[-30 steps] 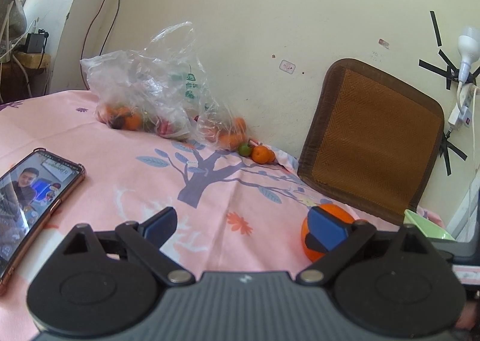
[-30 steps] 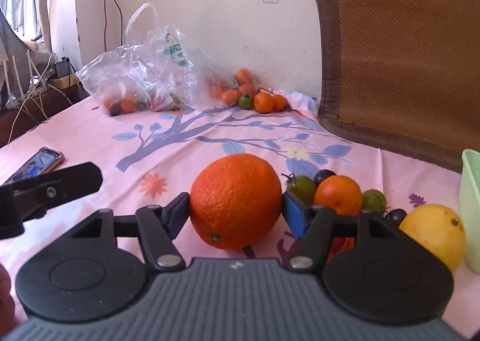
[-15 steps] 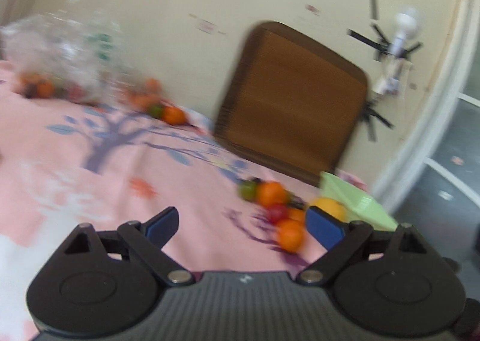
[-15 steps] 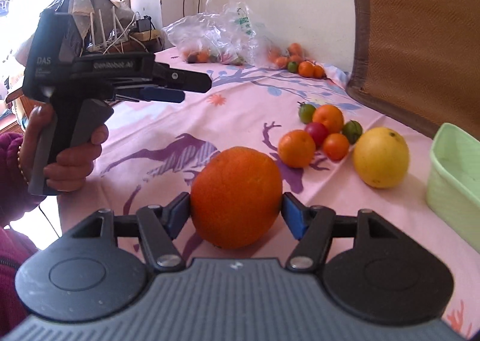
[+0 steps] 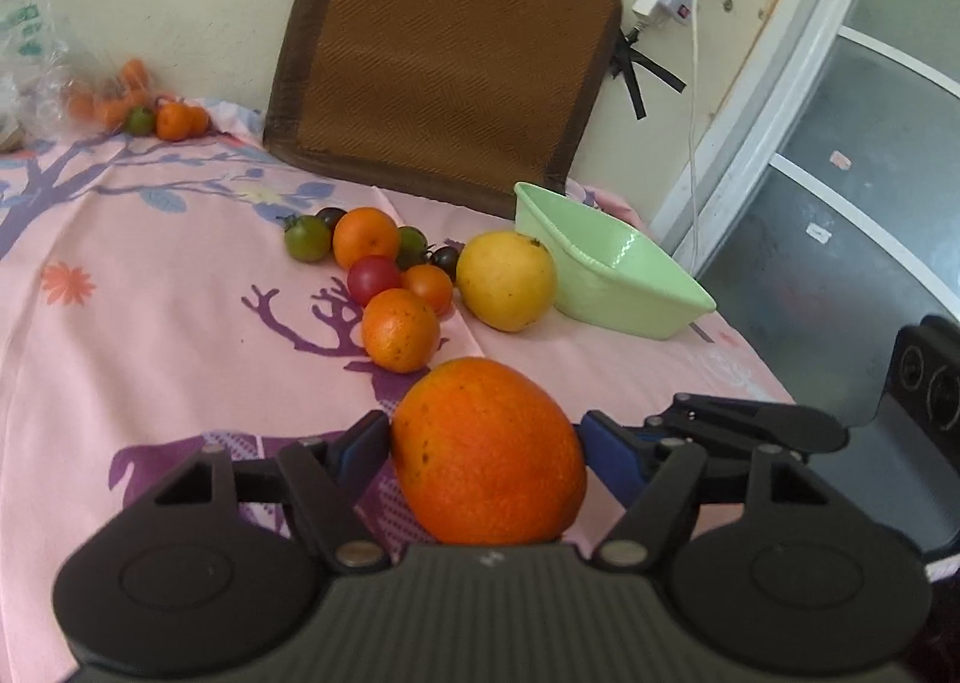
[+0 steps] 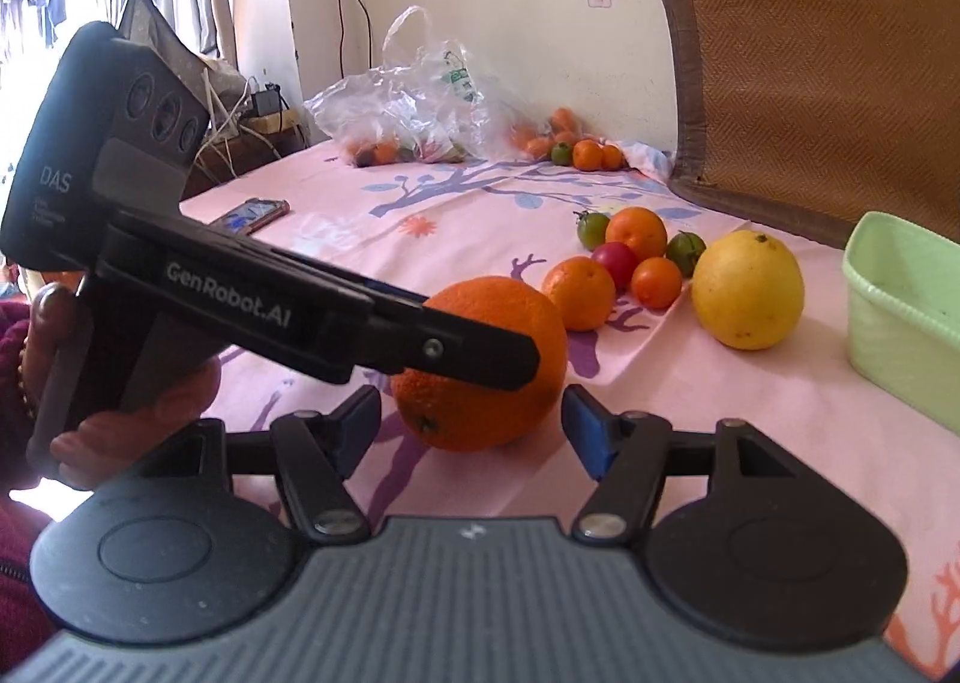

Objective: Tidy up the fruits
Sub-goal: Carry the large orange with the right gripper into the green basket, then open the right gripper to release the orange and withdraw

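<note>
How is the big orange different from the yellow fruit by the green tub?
The big orange is deep orange; the yellow fruit is pale yellow. The orange sits between the fingers of both the left gripper and the right gripper; the yellow fruit sits free beside the tub. Both are round and rest on the tablecloth.

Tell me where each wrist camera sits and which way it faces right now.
Left wrist: on the left gripper, facing the brown cushion and green basket; its fingers straddle the large orange, and the right gripper enters from the right.
Right wrist: on the right gripper, facing the wall and plastic bag; its fingers stand open beside the large orange, and the left gripper and left hand cross from the left.
Shared: large orange, yellow fruit, green basket, brown cushion.
</note>
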A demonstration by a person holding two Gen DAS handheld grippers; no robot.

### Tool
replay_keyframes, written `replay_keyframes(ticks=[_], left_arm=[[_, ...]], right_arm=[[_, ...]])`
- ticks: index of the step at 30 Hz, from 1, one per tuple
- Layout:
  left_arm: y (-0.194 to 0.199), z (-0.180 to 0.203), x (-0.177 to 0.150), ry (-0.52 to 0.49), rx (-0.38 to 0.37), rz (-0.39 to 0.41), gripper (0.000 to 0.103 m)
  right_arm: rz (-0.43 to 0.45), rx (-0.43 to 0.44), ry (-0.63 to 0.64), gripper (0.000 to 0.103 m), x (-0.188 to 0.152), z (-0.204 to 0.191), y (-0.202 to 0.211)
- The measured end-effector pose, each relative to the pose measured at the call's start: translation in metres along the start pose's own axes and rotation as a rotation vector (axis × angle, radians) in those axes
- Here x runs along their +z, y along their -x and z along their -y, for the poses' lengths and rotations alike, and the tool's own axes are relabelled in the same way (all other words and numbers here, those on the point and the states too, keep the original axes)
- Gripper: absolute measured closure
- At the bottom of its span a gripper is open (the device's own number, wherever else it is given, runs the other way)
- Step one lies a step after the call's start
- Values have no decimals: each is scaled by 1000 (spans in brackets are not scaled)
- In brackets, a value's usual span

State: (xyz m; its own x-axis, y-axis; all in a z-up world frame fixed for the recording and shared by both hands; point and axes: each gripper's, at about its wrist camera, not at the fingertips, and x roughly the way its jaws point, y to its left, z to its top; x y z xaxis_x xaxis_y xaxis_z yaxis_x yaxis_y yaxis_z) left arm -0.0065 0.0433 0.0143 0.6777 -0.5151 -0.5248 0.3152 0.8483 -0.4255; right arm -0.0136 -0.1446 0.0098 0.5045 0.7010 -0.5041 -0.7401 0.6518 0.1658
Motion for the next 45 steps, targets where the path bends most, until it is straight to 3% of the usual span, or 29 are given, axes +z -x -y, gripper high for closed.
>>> replay_keyframes(ticks=[5, 9, 13, 17, 20, 24, 28, 32, 36, 40, 43, 45], left_arm=[[-5, 18, 6, -45, 54, 0, 33], [-16, 40, 30, -77, -7, 18, 33], [-52, 80, 69, -161, -58, 31, 33], [-112, 111, 106, -195, -115, 12, 34], [-154, 121, 120, -185, -152, -18, 34], [-197, 122, 121, -142, -183, -71, 34], [-216, 123, 116, -119, -190, -92, 34], [-227, 124, 111, -116, -150, -109, 35], [-207, 124, 115, -112, -149, -68, 34], [-131, 115, 117, -151, -158, 89, 33], [-62, 87, 107, -158, -87, 214, 31], [-24, 62, 96, -142, 15, 263, 31]], right_arm=[[32, -23, -19, 37, -5, 2, -5], [135, -79, -35, 37, -7, 12, 19], [254, -215, -58, 37, -1, 40, 47], [304, -400, -57, 37, 10, 75, 58], [313, -498, -71, 37, 13, 105, 59], [312, -535, -157, 37, 9, 140, 56], [265, -601, -154, 37, 5, 147, 48], [212, -639, -170, 36, 1, 150, 41], [258, -646, -185, 35, -2, 156, 46], [326, -620, -216, 36, -8, 156, 56], [398, -632, -233, 36, -13, 151, 66], [444, -650, -235, 38, -12, 150, 71]])
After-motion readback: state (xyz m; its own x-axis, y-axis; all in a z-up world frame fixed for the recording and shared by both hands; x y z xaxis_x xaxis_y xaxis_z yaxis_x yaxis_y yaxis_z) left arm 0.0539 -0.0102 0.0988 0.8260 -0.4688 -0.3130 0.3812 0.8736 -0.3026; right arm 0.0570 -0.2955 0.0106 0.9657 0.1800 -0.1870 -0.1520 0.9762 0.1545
